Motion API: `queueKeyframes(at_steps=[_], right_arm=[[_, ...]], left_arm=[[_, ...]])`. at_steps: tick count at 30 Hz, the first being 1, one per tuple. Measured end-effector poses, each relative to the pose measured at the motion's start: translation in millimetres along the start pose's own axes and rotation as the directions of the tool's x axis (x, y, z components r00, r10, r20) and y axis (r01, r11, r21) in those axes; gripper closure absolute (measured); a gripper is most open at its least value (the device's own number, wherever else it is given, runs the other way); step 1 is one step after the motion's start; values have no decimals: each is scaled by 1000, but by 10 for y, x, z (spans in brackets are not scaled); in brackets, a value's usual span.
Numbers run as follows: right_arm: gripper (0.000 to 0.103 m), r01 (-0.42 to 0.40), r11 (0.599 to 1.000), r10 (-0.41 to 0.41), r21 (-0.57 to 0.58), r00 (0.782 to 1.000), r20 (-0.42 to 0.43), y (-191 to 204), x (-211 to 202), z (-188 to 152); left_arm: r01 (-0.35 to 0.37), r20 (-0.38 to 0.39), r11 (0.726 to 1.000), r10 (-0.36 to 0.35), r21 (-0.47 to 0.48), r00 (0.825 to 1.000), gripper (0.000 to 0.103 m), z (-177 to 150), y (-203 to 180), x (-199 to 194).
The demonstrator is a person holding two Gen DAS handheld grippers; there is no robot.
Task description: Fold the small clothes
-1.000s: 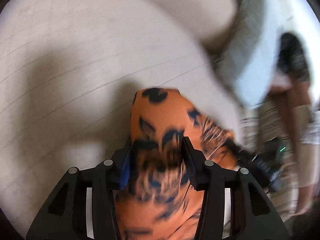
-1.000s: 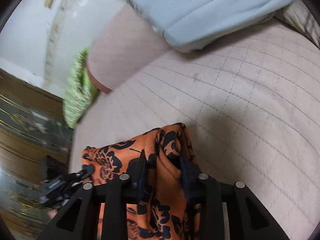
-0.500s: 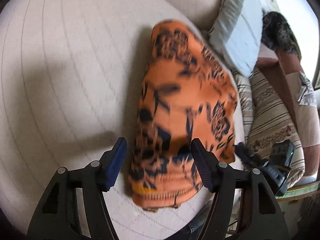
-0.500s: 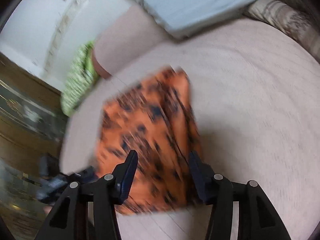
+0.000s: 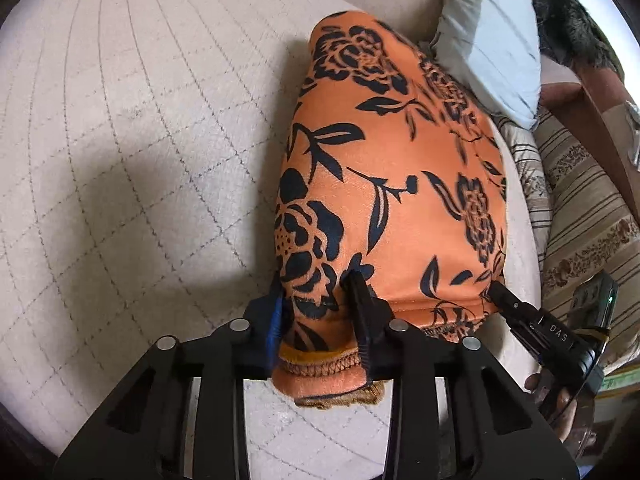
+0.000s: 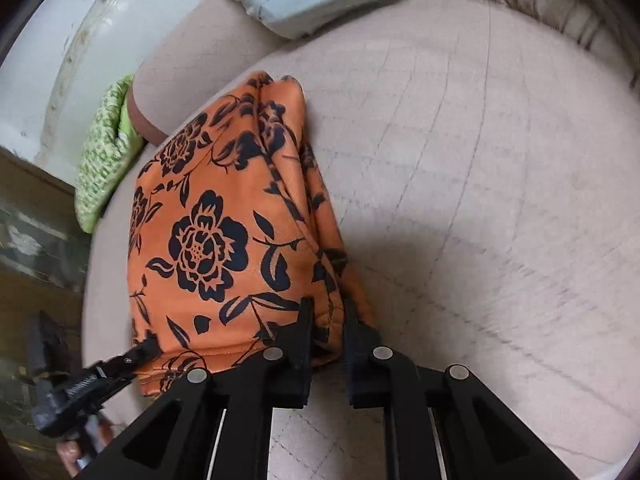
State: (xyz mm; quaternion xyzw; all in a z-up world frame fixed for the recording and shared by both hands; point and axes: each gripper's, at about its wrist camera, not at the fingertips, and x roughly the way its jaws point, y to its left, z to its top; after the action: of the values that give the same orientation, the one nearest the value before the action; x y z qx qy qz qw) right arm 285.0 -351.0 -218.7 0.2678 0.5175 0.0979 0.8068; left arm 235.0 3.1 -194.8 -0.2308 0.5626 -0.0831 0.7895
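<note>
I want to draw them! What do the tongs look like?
Both tongs are black plastic with triangle cut-outs and round silver bolts. The left tongs have a blue pad on one finger; the right tongs look all black, with white letters "DAS" on the side.

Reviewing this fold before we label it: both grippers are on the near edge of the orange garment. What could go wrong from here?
1. The left gripper is closing on only a narrow bite of the orange floral garment; the hem could slip out on lifting.
2. The right gripper pinches a bunched side fold, so layers may drag unevenly.
3. The garment's far end lies close beside the pale blue pillow, and a forward fold could catch it.
</note>
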Motion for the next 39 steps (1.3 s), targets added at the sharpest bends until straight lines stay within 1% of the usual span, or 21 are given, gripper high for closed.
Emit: queueKeyframes(at_steps=[1, 3, 5, 6, 7, 8, 9, 10, 12, 14, 17, 19, 21, 26, 31, 32, 33, 34, 35, 37, 39], right_arm=[[92, -30, 1000, 30, 6, 999, 20, -11, -24, -1], [87, -105, 994, 104, 22, 993, 46, -112, -78, -51], [86, -163, 985, 161, 49, 986, 52, -192, -108, -68], [82, -186, 982, 183, 44, 981, 67, -199, -147, -62], [78, -186, 982, 182, 36, 979, 90, -210, -203, -59], [66, -178, 984, 173, 34, 979, 106, -213, -231, -54], [58, -176, 984, 171, 30, 978, 123, -210, -255, -53], [56, -184, 983, 179, 24, 975, 130, -207, -272, -51], [53, -180, 984, 178, 10, 978, 107, -185, -270, -19], [53, -156, 988, 156, -5, 986, 59, -88, -178, 89], [53, -192, 981, 193, 41, 981, -10, -133, 0, 244], [53, -178, 981, 183, 77, 981, -69, -190, 192, 317], [53, -212, 973, 220, 96, 972, -81, -220, 243, 320], [53, -242, 955, 264, 170, 958, -117, -282, 209, 230], [53, -260, 945, 291, 199, 946, -143, -295, 298, 206], [57, -258, 943, 292, 210, 945, -149, -290, 331, 222], [63, -249, 944, 285, 218, 946, -154, -290, 349, 235], [65, -243, 944, 281, 223, 946, -161, -288, 364, 248], [72, -246, 942, 287, 227, 944, -166, -275, 380, 243], [77, -248, 940, 289, 236, 944, -161, -251, 364, 221], [82, -247, 941, 283, 232, 949, -141, -206, 296, 198]], left_arm=[[7, -6, 1000, -7, -3, 1000, 67, -14, 8, -16], [25, -17, 999, -26, -24, 1000, 64, -26, 53, -29], [60, -19, 997, -61, -56, 998, 64, -34, 101, -72], [70, -16, 995, -72, -67, 997, 64, -36, 114, -97], [84, -11, 993, -86, -78, 996, 64, -39, 129, -134], [94, -3, 992, -95, -81, 996, 64, -45, 113, -163], [96, 3, 992, -96, -79, 995, 59, -47, 115, -198], [98, 6, 992, -98, -74, 995, 52, -58, 112, -229], [108, 1, 992, -108, -70, 994, 46, -45, 94, -232], [105, -15, 992, -107, -73, 994, 46, -26, 62, -166], [86, -50, 992, -91, -94, 995, 46, -28, 87, -25], [96, -55, 989, -103, -112, 993, 46, -51, 134, 30], [118, -48, 987, -124, -113, 991, 46, -67, 160, 7], [137, -63, 983, -146, -121, 987, 46, -60, 199, 13], [110, -57, 988, -116, -111, 992, 46, -58, 133, 50], [95, -55, 990, -101, -101, 993, 46, -70, 102, 55], [80, -51, 993, -85, -92, 995, 52, -74, 78, 57], [64, -48, 995, -68, -82, 997, 60, -80, 64, 59], [55, -51, 996, -58, -71, 997, 62, -80, 51, 57], [77, -60, 994, -82, -81, 995, 78, -58, 77, 35], [121, -61, 986, -128, -114, 990, 82, -15, 143, -48]])
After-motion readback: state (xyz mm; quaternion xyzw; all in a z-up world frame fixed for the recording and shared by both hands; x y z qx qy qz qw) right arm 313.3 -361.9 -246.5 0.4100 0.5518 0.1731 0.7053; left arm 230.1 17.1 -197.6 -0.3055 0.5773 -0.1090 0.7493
